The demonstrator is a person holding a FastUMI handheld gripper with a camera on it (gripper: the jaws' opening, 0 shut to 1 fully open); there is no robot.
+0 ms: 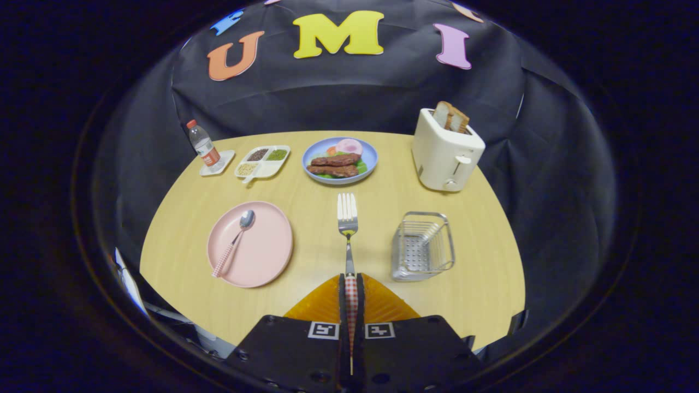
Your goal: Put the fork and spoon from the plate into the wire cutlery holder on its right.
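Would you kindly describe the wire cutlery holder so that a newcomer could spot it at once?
Start at the white toaster with bread slices at the far right of the round wooden table. Just in front of it stands the silver wire cutlery holder, right of the fork whose checked handle the gripper clamps. It is the table's one open metal basket, boxy with a perforated base.

1 fork (348,218), 1 spoon (236,239), 2 plates (262,256), 1 holder (422,245), 1 toaster (445,153), 1 bottle (203,144).
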